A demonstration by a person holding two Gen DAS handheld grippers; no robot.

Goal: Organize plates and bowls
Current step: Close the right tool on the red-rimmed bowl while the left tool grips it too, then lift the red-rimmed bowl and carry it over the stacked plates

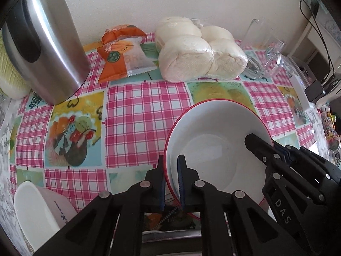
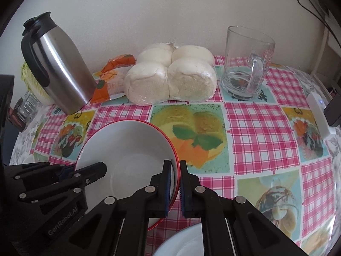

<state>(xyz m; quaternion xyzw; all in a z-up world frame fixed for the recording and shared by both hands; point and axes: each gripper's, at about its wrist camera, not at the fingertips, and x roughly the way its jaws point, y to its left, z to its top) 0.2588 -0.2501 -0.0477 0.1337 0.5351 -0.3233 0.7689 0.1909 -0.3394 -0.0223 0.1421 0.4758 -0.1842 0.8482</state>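
A white bowl with a red rim (image 1: 213, 132) sits tilted over the checked tablecloth, held from both sides. My left gripper (image 1: 171, 160) is shut on its left rim, one blue-padded finger inside and one outside the wall. My right gripper (image 2: 175, 163) is shut the same way on the right rim of the bowl (image 2: 127, 149). Each view shows the other gripper across the bowl: the right gripper (image 1: 262, 147) and the left gripper (image 2: 96, 169). A smaller white bowl (image 1: 38, 209) lies near the table's front left. A white plate (image 2: 183, 243) shows under my right gripper.
At the back stand a steel thermos jug (image 2: 57, 68), an orange bread packet (image 1: 121, 51), a bag of white buns (image 2: 170, 79) and a glass mug (image 2: 247, 64). The table's right edge (image 2: 334, 170) carries a white device (image 2: 319, 115).
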